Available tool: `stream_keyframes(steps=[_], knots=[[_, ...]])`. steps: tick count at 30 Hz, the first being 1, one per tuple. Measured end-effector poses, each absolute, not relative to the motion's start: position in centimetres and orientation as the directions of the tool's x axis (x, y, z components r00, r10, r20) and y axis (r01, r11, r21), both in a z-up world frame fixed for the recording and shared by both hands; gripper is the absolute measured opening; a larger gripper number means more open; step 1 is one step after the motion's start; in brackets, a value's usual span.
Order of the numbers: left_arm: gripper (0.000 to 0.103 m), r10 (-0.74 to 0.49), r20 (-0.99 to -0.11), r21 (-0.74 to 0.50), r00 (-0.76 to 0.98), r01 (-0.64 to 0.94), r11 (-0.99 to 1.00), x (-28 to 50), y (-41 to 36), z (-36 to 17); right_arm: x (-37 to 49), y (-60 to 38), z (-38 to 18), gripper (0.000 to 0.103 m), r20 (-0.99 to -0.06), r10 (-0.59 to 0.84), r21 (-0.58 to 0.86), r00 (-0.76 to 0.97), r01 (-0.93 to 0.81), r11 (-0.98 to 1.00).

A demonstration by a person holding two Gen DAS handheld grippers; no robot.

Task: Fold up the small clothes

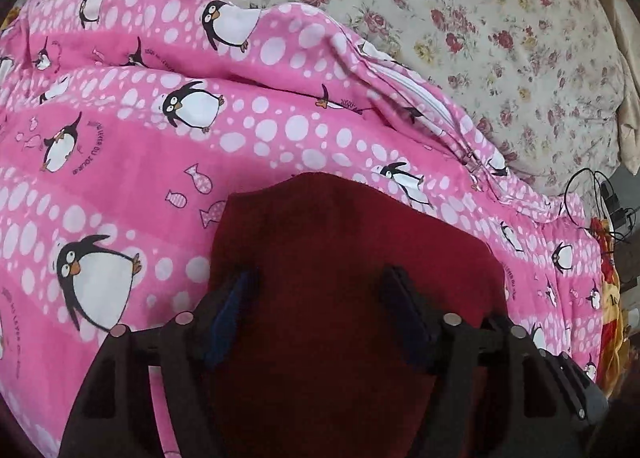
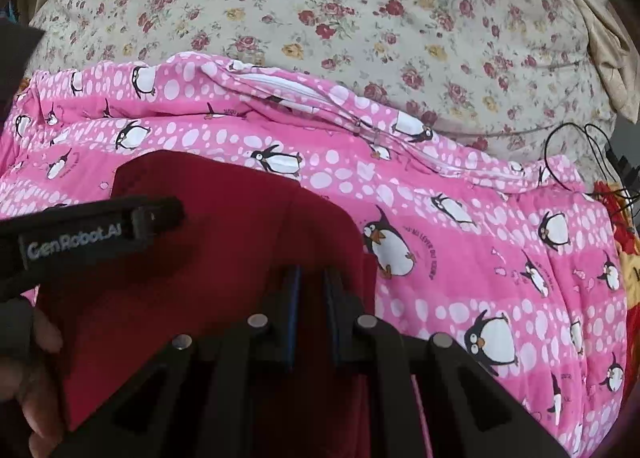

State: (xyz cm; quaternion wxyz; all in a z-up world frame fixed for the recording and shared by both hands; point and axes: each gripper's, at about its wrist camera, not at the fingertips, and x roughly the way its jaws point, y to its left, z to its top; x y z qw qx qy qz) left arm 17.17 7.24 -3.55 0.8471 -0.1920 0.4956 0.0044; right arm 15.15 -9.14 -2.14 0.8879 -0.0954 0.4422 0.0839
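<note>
A dark red garment (image 1: 320,226) lies on a pink penguin-print blanket (image 1: 120,186). My left gripper (image 1: 320,274) hangs over it with its jaws wide apart; the red cloth spreads under and between the fingers, and the pads do not press on it. In the right wrist view the same red garment (image 2: 224,210) shows a folded edge on its right side. My right gripper (image 2: 312,274) has its fingers almost together, with red cloth in the narrow gap. The left gripper's black body (image 2: 100,230) reaches in over the garment from the left, held by a hand (image 2: 32,378).
The pink blanket (image 2: 460,198) covers the near part of a bed with a floral sheet (image 1: 480,38) behind it. Black cables (image 1: 592,194) and a red-and-yellow cloth (image 1: 608,298) lie at the right edge. A zip runs along the blanket's far hem (image 2: 320,98).
</note>
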Motion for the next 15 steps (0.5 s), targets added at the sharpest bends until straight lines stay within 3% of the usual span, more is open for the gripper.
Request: stream_keyframes(steps=[3, 7, 15], knots=[[0.051, -0.153, -0.858, -0.276, 0.491, -0.187, 0.943, 17.3, 6.4, -3.5, 15.0, -9.2, -2.0, 0.012, -0.797, 0.073, -0.093, 0.600, -0.242, 0.966], [0.054, -0.189, -0.853, -0.311, 0.487, -0.182, 0.933, 17.4, 6.9, -3.7, 14.9, -9.5, -1.7, 0.012, -0.801, 0.097, -0.075, 0.590, -0.259, 0.963], [0.077, -0.307, -0.822, -0.420, 0.481, -0.146, 0.896, 17.9, 7.7, -3.9, 14.7, -9.9, -1.3, 0.013, -0.785, 0.152, -0.054, 0.600, -0.312, 0.949]])
